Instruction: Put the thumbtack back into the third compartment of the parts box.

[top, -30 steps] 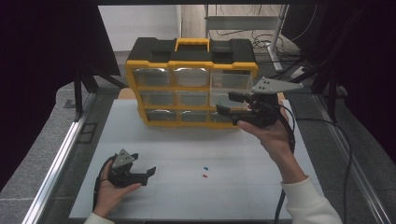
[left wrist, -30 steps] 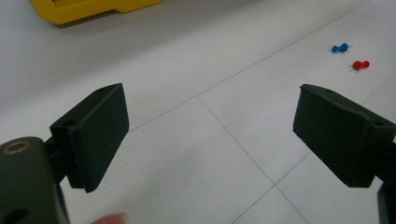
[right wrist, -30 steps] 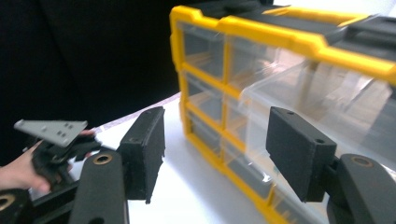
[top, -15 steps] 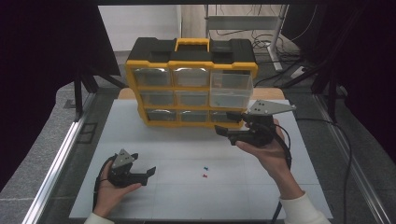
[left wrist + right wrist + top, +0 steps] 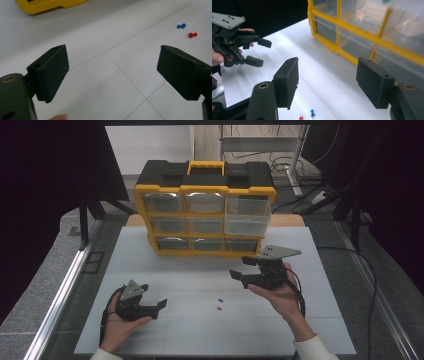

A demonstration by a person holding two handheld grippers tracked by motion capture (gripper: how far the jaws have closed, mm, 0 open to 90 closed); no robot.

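A yellow and black organizer (image 5: 205, 215) with clear drawers stands upright at the back of the white table (image 5: 200, 270). A blue pushpin (image 5: 220, 298) and a red pushpin (image 5: 218, 308) lie side by side on the table's middle. My right gripper (image 5: 241, 267) hovers low in front of the organizer's lower right corner, jaws open and empty, pointing left. In the right gripper view the organizer (image 5: 372, 37) fills the upper right, and both pins lie below the open jaws (image 5: 327, 82). My left gripper (image 5: 152, 297) rests open at the front left, aimed toward the pins (image 5: 181, 25).
A metal rail (image 5: 65, 290) runs along the table's left edge. Cables (image 5: 300, 175) and a stand's legs lie on the floor behind the organizer. A black cable (image 5: 297, 292) trails from the right gripper over the hand.
My right gripper has sunk from in front of the organizer's drawers to just above the table, nearer the front. The left gripper and the pins have not moved.
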